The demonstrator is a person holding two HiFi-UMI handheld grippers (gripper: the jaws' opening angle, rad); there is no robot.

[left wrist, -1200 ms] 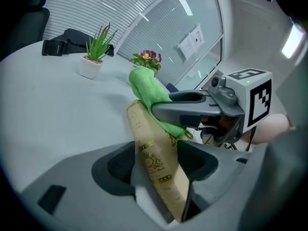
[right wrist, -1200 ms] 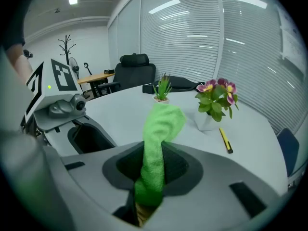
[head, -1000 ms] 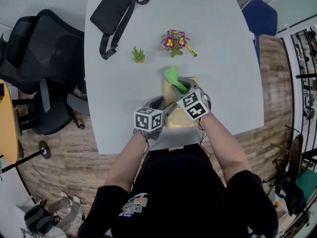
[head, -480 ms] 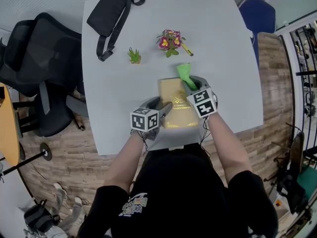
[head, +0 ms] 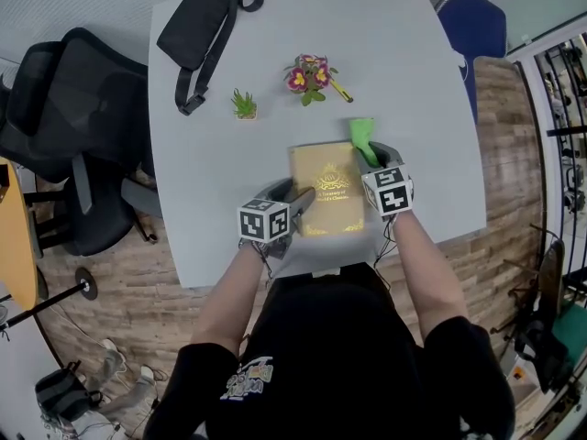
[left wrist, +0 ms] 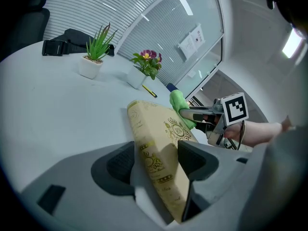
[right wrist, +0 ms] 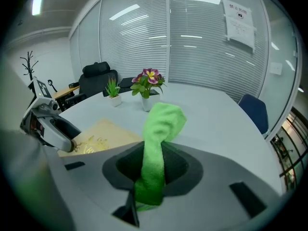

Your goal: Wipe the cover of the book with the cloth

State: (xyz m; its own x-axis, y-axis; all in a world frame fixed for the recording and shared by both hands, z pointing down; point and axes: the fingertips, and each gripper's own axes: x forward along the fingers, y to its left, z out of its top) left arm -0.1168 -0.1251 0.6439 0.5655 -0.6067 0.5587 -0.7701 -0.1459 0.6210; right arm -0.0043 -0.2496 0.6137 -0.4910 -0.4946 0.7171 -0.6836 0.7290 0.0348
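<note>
A gold book [head: 329,189] with gilt ornament lies near the front edge of the grey table [head: 220,168]. My left gripper [head: 295,200] is shut on the book's left edge; in the left gripper view the book [left wrist: 156,153] stands clamped between the jaws. My right gripper [head: 374,161] is shut on a green cloth [head: 361,137] that sticks up past the book's far right corner. In the right gripper view the cloth [right wrist: 159,143] rises between the jaws, with the book [right wrist: 98,136] to its left.
A small potted succulent [head: 243,104], a flower pot [head: 307,74] with a yellow pen beside it, and a black waist bag [head: 197,27] sit farther back. Black office chairs [head: 69,126] stand at the left, a blue chair [head: 477,30] at the right.
My right gripper has swept the green cloth rightward off the book's cover to its far right corner. The cover now shows in full. The left gripper kept its hold.
</note>
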